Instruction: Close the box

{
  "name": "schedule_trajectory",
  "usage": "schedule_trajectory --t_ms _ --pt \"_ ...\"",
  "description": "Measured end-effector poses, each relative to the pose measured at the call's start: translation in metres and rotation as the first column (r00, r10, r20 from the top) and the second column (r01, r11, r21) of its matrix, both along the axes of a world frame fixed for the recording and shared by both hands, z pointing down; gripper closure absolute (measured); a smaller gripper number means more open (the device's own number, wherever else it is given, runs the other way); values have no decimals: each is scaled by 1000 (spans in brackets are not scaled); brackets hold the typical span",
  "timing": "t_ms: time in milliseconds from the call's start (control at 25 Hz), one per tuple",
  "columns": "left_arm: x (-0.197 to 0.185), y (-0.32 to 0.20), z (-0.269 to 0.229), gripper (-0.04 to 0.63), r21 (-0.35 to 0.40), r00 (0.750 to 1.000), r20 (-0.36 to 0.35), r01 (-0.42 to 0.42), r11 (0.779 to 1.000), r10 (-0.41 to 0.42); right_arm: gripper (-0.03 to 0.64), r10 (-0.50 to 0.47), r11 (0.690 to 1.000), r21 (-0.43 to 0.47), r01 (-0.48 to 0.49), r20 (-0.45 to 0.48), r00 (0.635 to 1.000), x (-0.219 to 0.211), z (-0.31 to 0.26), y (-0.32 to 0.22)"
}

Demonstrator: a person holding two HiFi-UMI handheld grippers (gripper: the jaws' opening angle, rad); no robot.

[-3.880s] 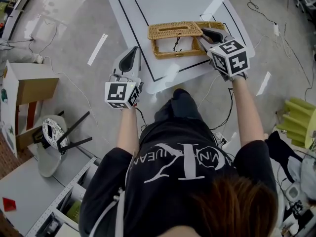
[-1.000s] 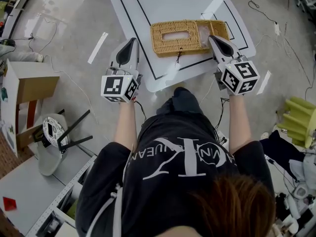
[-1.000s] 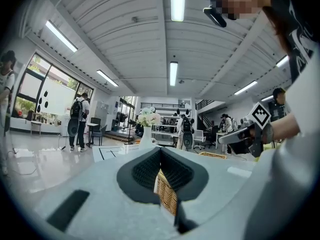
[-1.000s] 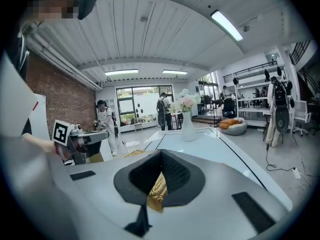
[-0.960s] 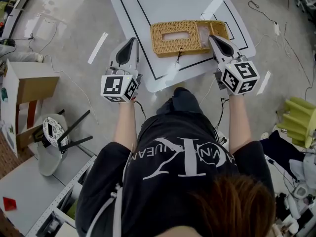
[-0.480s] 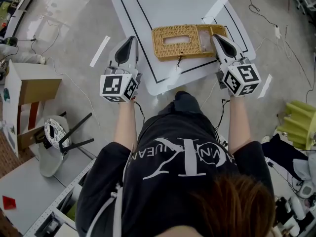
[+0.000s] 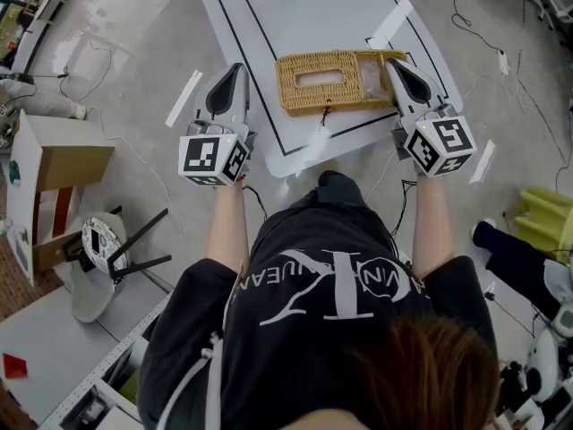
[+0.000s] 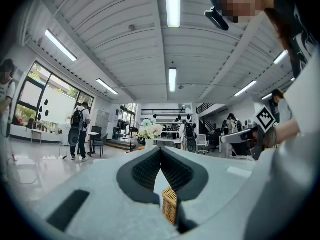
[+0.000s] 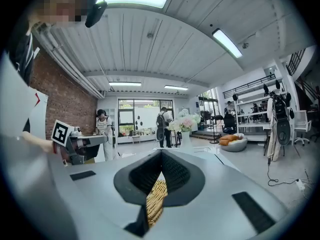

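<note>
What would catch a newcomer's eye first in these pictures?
The woven wicker box lies with its lid shut, a slot in its top, near the front edge of the white table. The left gripper and right gripper flank it, both with jaws together and holding nothing. In the head view the right one overlaps the box's right end.

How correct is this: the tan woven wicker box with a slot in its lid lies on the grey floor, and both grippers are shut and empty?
One thing is wrong. The head view shows the tan woven wicker box on the white table, not on the grey floor. The rest stands: the left gripper and the right gripper are shut and empty.
</note>
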State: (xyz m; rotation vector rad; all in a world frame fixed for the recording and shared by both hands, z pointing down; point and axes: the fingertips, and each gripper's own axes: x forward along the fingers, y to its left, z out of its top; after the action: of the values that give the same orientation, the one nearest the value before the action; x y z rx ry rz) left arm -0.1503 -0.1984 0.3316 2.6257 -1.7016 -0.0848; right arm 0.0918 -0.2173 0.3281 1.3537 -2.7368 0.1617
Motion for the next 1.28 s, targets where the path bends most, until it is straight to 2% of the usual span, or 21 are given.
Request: schedule_trajectory --t_ms 840,1280 --pt "-10 -5 -24 586 50 999 -10 46 998 -46 620 2 998 69 -4 20 1000 4 -30 -9" --pt "-14 -8 -21 586 40 998 -15 55 998 -54 620 -17 998 54 16 15 1000 -1 -22 -8"
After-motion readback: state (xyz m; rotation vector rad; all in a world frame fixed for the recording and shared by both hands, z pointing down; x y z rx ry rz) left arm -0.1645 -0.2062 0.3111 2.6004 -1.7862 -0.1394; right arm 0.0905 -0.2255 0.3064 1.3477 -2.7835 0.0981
